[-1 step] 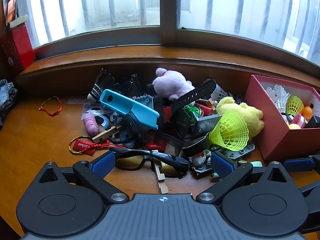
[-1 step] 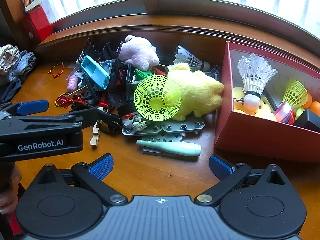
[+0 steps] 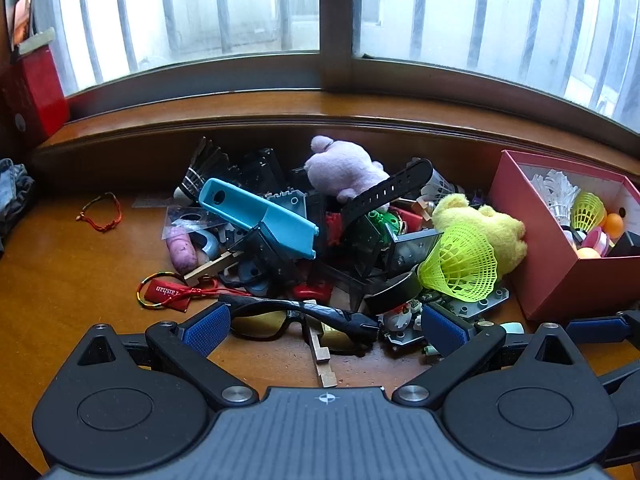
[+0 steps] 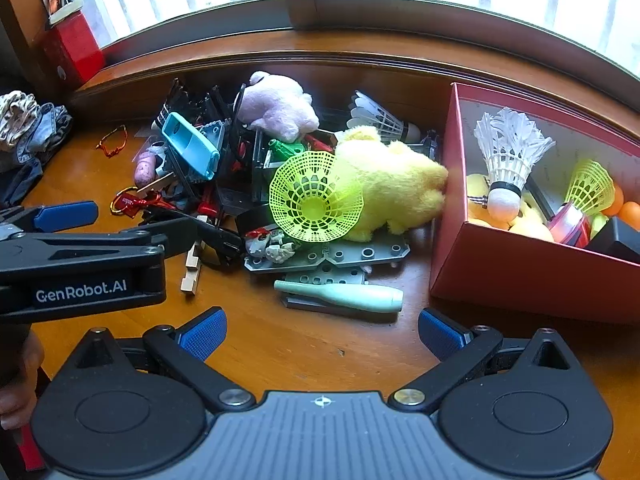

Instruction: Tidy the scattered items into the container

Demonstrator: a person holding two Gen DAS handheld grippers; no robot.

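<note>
A heap of small items covers the wooden table: a pink plush (image 3: pixel 344 172), a blue case (image 3: pixel 260 216), a black watch strap (image 3: pixel 384 192), a yellow plush (image 3: pixel 492 224) and a green plastic shuttlecock (image 3: pixel 464 268). My left gripper (image 3: pixel 326 328) is open, low at the heap's near edge, and black sunglasses (image 3: pixel 296 316) with yellow lenses lie between its fingers. The red box (image 3: pixel 560 272) at the right holds shuttlecocks and balls. My right gripper (image 4: pixel 320 332) is open above bare wood, just short of a mint bowling pin (image 4: pixel 344 294) lying on grey plates (image 4: pixel 328 256) beside the red box (image 4: pixel 520 272).
A red tag on a ring (image 3: pixel 164 292) and a red bracelet (image 3: pixel 102 212) lie left of the heap. Crumpled clothes (image 4: pixel 28 128) sit at the far left. A raised window ledge (image 3: pixel 320 108) runs behind everything, with a red carton (image 3: pixel 36 92) at its left end.
</note>
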